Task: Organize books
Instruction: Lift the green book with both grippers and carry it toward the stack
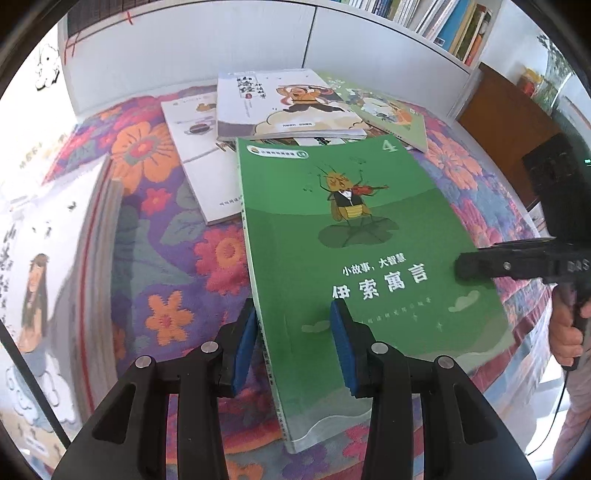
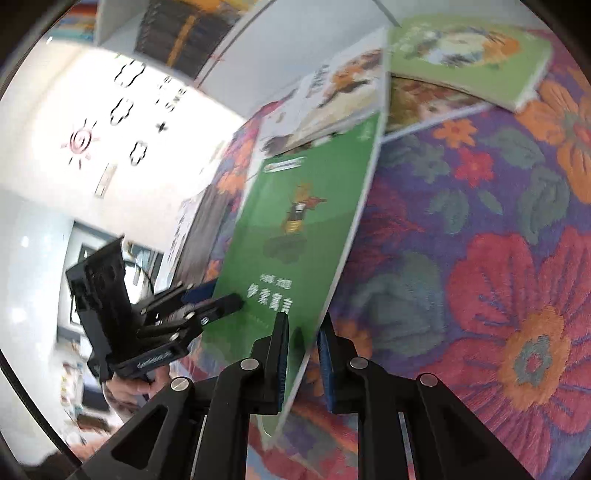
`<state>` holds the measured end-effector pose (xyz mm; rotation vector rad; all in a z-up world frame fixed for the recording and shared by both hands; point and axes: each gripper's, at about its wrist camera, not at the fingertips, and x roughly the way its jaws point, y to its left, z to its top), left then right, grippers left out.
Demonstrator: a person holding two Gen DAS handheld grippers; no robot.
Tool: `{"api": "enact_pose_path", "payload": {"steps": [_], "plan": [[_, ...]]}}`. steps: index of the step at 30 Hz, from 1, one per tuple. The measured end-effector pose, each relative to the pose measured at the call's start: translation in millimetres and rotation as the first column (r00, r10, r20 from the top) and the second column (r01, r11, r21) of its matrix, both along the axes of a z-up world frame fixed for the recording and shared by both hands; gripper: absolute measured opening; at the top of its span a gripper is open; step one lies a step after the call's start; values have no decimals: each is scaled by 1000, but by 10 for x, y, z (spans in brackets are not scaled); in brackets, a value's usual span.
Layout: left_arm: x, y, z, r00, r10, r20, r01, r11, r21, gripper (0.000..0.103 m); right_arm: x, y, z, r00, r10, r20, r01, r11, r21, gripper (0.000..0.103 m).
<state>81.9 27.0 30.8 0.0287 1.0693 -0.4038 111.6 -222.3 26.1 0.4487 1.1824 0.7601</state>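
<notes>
- green book [image 1: 354, 266], one: cover shows a cricket playing a violin and a numeral 4; it is lifted off the floral cloth [image 1: 177, 258] and tilted, its far end near the pile of books.
- left gripper [image 1: 295, 347]: two blue pads [image 1: 243, 343] straddle the spine edge of the green book, one under it and one on the cover; the gap between them is wider than the book, so whether they press it cannot be told from this view.
- right gripper [image 2: 301, 365]: two blue pads [image 2: 282, 362] sit either side of the book's lower edge, narrowly parted; contact cannot be confirmed. in the left wrist view only one black finger of it reaches over the cover's right edge.
- other books lying on the cloth, three counted clearly: a white one with a monkey figure [image 1: 280, 103], a light green one [image 1: 384, 107] at right, a white one [image 1: 199, 158] at left; a further one shows partly beneath them.
- large upright book [image 1: 48, 277], one, at the left margin, pages edge-on.
- bookshelf [image 1: 436, 22] at upper right with a row of standing books, too many and too small to count.
- white cabinet front [image 1: 207, 48] behind the pile.
</notes>
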Motion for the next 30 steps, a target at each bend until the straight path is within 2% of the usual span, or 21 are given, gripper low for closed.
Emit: {"api": "enact_pose_path", "payload": {"steps": [3,6,12,21,30], "plan": [[6,45,15,1000,1,-5,-1,1000,-14,37,-83,107,114,998,34,45,-32,998,-51,16],[-7,75,33,1000,-1,-12,0,999,-35,37,-128,135,162,998,42,53,-40,998,-48,16],[-77,55,118,1000,-18,1,18,999,-31,37,-194,169,202,996,47,77,-42,997,-72,16],[-158,30,211,1000,-25,2,25,998,-56,37,-246,175,253,996,34,86,-28,998,-63,16],[-233,-34,297,999,-34,19,35,998,-43,37,-296,157,262,995,23,102,-17,998,-60,16]]}}
